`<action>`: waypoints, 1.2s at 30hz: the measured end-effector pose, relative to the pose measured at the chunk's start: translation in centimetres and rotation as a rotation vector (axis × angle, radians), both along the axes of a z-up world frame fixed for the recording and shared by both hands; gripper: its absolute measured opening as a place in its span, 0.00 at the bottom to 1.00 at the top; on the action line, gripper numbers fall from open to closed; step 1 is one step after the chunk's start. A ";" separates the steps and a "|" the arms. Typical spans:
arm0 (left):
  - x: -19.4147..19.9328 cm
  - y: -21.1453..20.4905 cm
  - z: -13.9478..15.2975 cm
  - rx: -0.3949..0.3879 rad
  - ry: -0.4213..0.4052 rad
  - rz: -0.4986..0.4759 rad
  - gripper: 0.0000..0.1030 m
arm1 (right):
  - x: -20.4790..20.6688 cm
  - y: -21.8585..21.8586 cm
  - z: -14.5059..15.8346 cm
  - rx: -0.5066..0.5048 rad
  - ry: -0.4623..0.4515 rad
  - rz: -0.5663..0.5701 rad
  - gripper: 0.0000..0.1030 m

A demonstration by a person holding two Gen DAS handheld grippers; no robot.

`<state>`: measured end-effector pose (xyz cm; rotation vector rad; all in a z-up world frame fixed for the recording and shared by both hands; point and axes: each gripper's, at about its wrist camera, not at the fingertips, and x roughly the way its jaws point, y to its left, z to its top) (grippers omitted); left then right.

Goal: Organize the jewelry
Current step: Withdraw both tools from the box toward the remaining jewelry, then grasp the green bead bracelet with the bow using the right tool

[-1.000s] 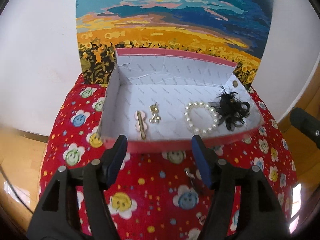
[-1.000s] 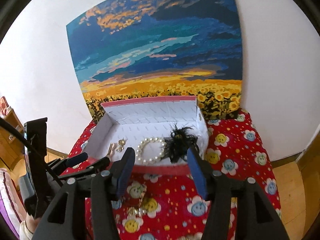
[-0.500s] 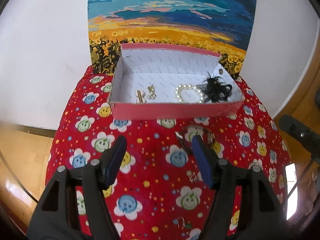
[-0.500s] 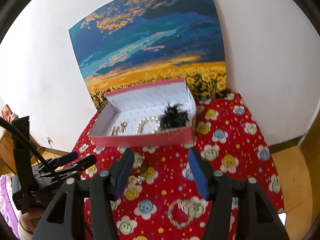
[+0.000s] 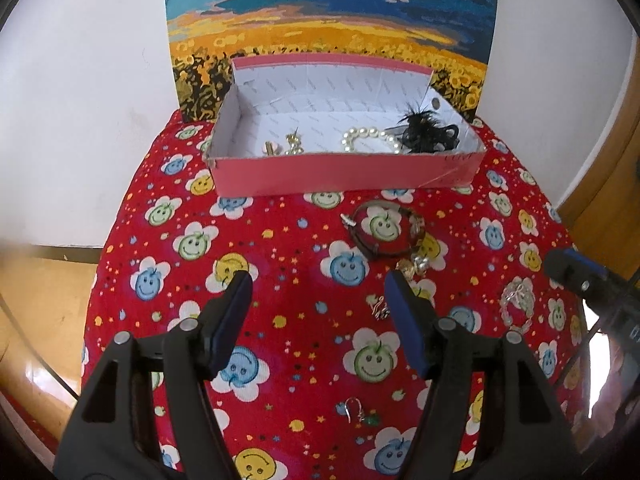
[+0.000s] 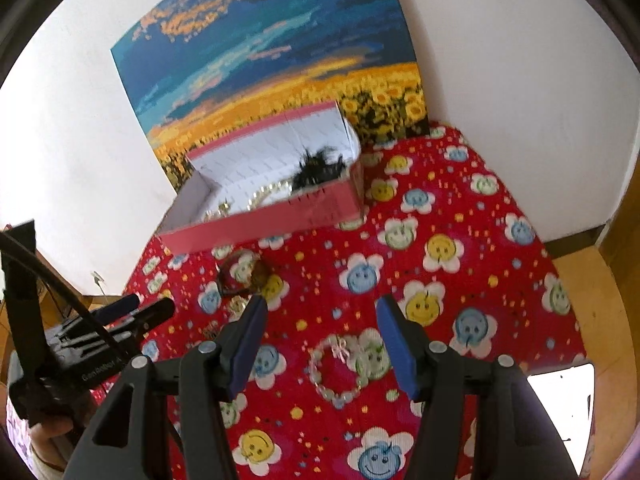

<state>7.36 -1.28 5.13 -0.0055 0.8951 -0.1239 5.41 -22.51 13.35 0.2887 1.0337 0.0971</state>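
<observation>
A pink box (image 5: 344, 172) with a white inside stands at the table's far edge and holds a pearl bracelet (image 5: 370, 138), a black feather piece (image 5: 428, 132) and gold earrings (image 5: 294, 145). On the red cloth lie a dark bracelet (image 5: 382, 236), a small charm (image 5: 380, 307), a clear bead bracelet (image 5: 516, 306) and a green earring (image 5: 358, 410). My left gripper (image 5: 318, 316) is open and empty, above the cloth left of the charm. My right gripper (image 6: 322, 340) is open and empty, just above the clear bead bracelet (image 6: 340, 368). The box (image 6: 272, 220) also shows in the right wrist view.
A sunflower painting (image 5: 328, 20) leans on the white wall behind the box. The round table wears a red smiley-flower cloth (image 5: 280, 264). Wooden floor lies on both sides. The left hand's gripper (image 6: 100, 340) shows at the lower left of the right wrist view.
Both grippers have pulled back from the box and away from it, open throughout. The right one now hangs over the clear bead bracelet; more of the cloth and loose jewelry is in view.
</observation>
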 end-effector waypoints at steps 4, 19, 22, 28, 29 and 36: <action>0.0 0.3 -0.5 0.003 0.014 0.016 0.60 | -0.5 0.3 -1.8 0.001 0.045 0.000 0.59; -0.1 1.4 -2.1 -0.009 0.046 0.042 0.60 | -0.9 2.4 -4.5 -0.149 0.086 0.023 0.66; -0.1 1.6 -2.3 -0.013 0.051 0.046 0.60 | -0.8 2.9 -4.8 -0.195 0.085 0.036 0.66; -0.2 1.7 -2.5 -0.026 0.054 0.051 0.60 | -0.8 3.7 -5.0 -0.263 0.085 0.073 0.63; -0.3 1.7 -2.5 -0.027 0.054 0.050 0.60 | -0.8 3.7 -5.0 -0.268 0.084 0.073 0.59; -0.4 1.3 -2.3 -0.034 0.049 0.037 0.60 | -0.9 2.9 -4.7 -0.250 0.080 0.053 0.28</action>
